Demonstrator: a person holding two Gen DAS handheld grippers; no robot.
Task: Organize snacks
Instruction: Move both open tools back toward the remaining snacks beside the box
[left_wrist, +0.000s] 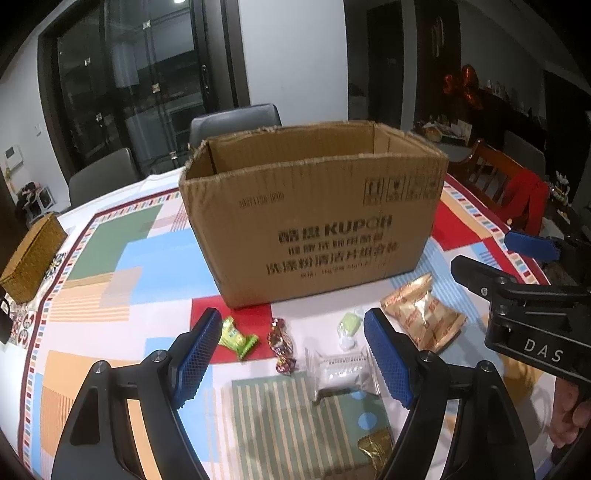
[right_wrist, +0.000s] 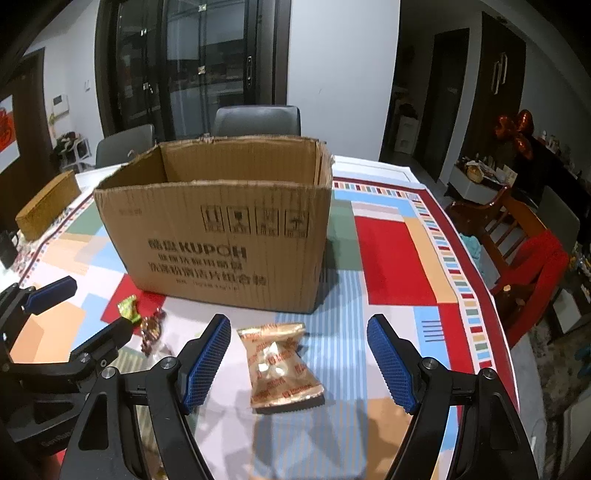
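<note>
An open cardboard box (left_wrist: 317, 218) (right_wrist: 221, 236) stands on the patterned tablecloth (left_wrist: 122, 280). In front of it lie snacks: a green candy (left_wrist: 236, 338), a red-wrapped candy (left_wrist: 282, 345), a clear packet (left_wrist: 341, 369), a pale green sweet (left_wrist: 349, 325) and a gold packet (left_wrist: 424, 317) (right_wrist: 280, 365). My left gripper (left_wrist: 291, 354) is open above the red candy and clear packet. My right gripper (right_wrist: 299, 354) is open over the gold packet, not touching it. Each gripper shows at the other view's edge.
A woven basket (left_wrist: 31, 266) sits at the table's left edge. A small gold wrapper (left_wrist: 375, 448) lies near the front. Grey chairs (right_wrist: 256, 120) stand behind the table and a wooden chair with red cloth (right_wrist: 524, 258) at the right.
</note>
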